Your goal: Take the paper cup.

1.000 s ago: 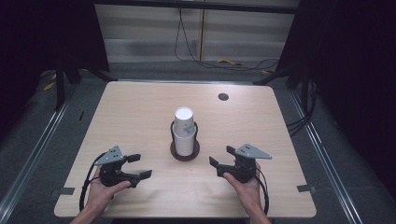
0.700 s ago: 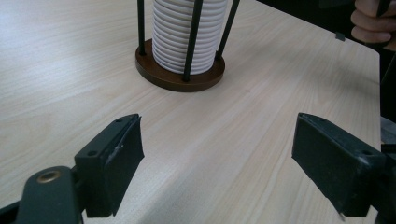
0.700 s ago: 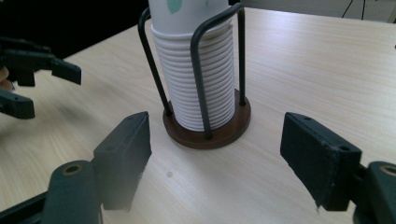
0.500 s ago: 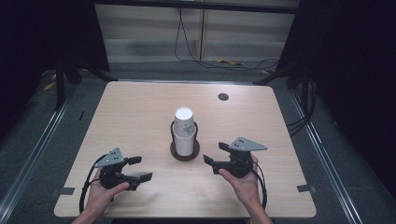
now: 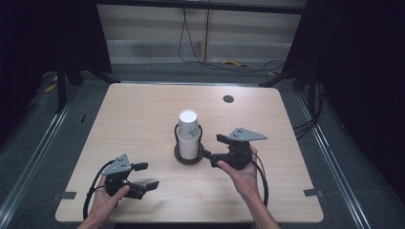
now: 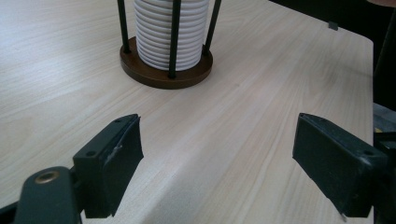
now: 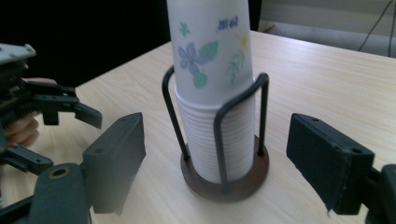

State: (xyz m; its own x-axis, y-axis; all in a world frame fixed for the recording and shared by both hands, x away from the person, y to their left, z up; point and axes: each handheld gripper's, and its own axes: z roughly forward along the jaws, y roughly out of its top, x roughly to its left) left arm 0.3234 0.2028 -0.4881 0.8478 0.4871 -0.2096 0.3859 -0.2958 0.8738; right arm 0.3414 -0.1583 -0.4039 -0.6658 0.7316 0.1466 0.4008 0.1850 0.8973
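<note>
Grippers sit low in the high view, either side of the cup stack (image 5: 188, 133). Lower left of the frame, the left gripper (image 5: 143, 175) rests near the table (image 5: 143, 109) edge, jaws apart, nothing between them. At centre the stack stands upright in a wire holder (image 5: 187, 156) with a round brown base. Just right of it, the right gripper (image 5: 216, 150) points at the holder; its jaws have just been opening and stand apart, gripping nothing.

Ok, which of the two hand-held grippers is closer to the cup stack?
The right hand-held gripper: its open jaws sit just beside the cup stack in its wire holder, while the left hand-held gripper rests further back near the table's front edge.
</note>
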